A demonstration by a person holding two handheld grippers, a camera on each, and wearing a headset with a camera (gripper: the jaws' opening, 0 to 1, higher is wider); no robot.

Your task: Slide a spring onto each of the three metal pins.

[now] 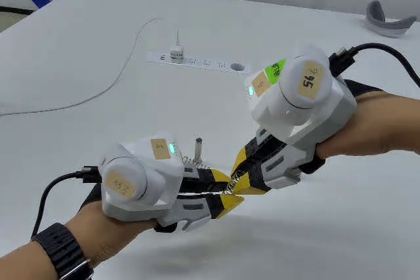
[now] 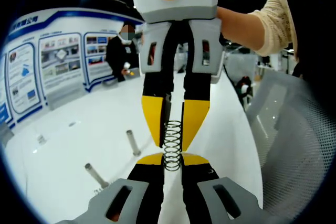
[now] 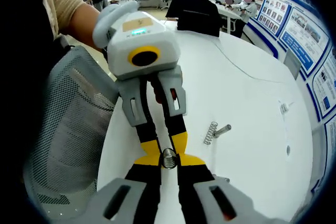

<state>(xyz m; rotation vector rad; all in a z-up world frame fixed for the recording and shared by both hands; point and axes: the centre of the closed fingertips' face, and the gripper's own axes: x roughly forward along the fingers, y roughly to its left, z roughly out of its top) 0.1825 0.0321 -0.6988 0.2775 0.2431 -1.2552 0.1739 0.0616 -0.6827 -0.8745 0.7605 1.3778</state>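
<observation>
A small metal spring spans the gap between the two grippers, which meet tip to tip. My left gripper pinches its near end, and the right gripper comes in from above, shut on its far end. In the right gripper view the spring shows end-on between my right gripper and the left gripper. In the head view the spring sits low over the table. Behind it stands a metal pin with another spring at its base. Two pins stand left of the jaws.
A white power strip with a plugged cable lies further back on the white table. A grey curved object rests at the far right. A mesh chair stands by the table edge, and people stand in the background.
</observation>
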